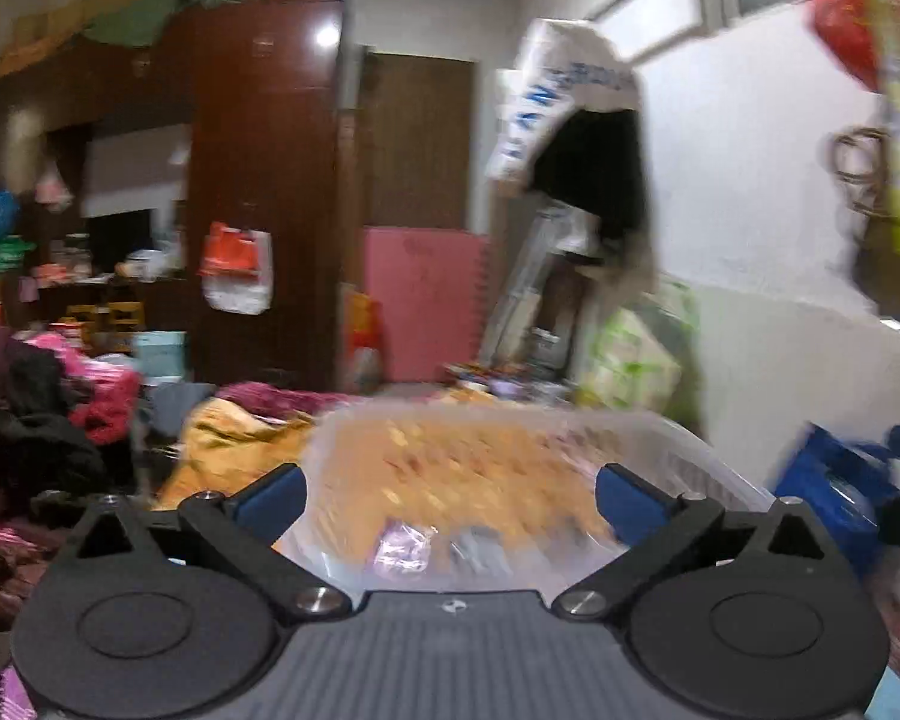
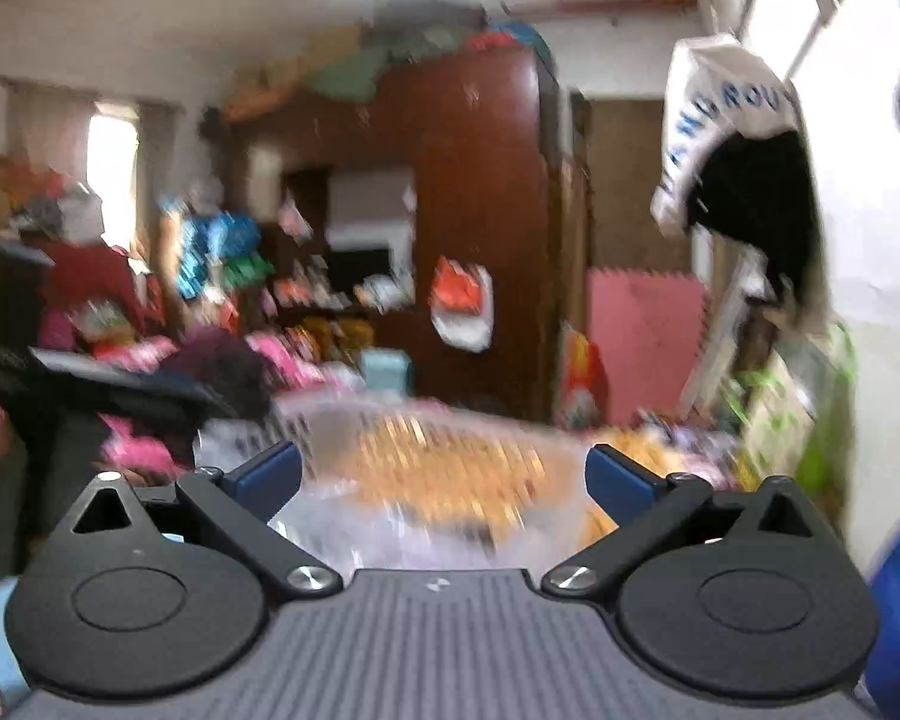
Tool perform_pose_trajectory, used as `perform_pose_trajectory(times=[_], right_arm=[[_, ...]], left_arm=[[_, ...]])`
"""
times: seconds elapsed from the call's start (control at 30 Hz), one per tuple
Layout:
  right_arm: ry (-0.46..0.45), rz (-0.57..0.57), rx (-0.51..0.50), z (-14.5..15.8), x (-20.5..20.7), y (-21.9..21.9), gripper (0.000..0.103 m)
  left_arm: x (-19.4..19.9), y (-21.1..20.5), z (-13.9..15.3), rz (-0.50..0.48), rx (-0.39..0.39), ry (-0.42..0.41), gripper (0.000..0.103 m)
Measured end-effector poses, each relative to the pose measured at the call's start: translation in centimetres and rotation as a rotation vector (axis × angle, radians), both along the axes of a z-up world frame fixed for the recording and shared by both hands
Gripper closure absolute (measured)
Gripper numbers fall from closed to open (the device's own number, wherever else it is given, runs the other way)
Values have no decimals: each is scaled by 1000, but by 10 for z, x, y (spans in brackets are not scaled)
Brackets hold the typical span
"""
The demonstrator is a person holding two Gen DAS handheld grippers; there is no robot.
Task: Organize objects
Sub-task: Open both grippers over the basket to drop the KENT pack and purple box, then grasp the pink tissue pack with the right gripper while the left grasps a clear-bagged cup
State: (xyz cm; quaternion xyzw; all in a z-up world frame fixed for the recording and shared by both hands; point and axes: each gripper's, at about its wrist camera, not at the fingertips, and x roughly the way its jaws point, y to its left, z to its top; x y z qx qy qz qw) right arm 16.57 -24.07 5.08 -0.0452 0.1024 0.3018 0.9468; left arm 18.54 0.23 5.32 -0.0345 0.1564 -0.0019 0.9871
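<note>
left tongs (image 1: 450, 489): blue pads, black link arms, silver screws, round black discs, ribbed grey body | right tongs (image 2: 444, 474): same build and colours

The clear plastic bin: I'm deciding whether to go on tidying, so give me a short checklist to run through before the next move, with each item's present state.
1. Left tongs open, nothing between the pads: ok.
2. Right tongs open, nothing gripped: ok.
3. Clear plastic bin in front of both tongs, within view: ok.
4. Bin's contents identified: cannot tell; only blurred small items near its front edge.
5. Pictures sharp enough to aim: not ok; both views are motion blurred.
6. Blue bag clear of the bin's right side: cannot tell.
</note>
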Motion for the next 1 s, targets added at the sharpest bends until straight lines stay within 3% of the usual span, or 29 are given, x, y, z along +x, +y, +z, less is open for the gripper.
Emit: perform_pose_trajectory(times=[0.13,0.23,0.3,0.37,0.43,0.6,0.7,0.73,0.77,0.9,1.0], right_arm=[[38,-98,-78,-30,-27,-2,0],[137,-15,-107,-58,-28,-3,0],[185,4,-106,-72,-17,0,0],[242,8,-126,-86,-5,5,0],[299,25,-132,-93,9,9,0],[356,47,-133,-110,20,15,0],[383,44,-127,-112,18,11,0],[378,43,-127,-112,16,9,2],[376,36,-134,-112,14,9,3],[355,19,-180,-114,9,12,26],[319,22,-192,-114,1,12,27]], left_arm=[[-64,-29,-44,-126,23,36,0],[-102,-57,-76,-205,42,70,1],[-117,-76,-88,-225,98,78,2],[-120,-97,-98,-223,189,93,3],[-120,-105,-105,-216,229,106,8],[-114,-89,-121,-226,171,178,26],[-115,-82,-124,-221,166,177,44],[-116,-84,-125,-216,173,173,54],[-116,-85,-126,-212,186,166,55],[-123,-85,-128,-215,197,127,55],[-124,-83,-127,-217,200,109,55]])
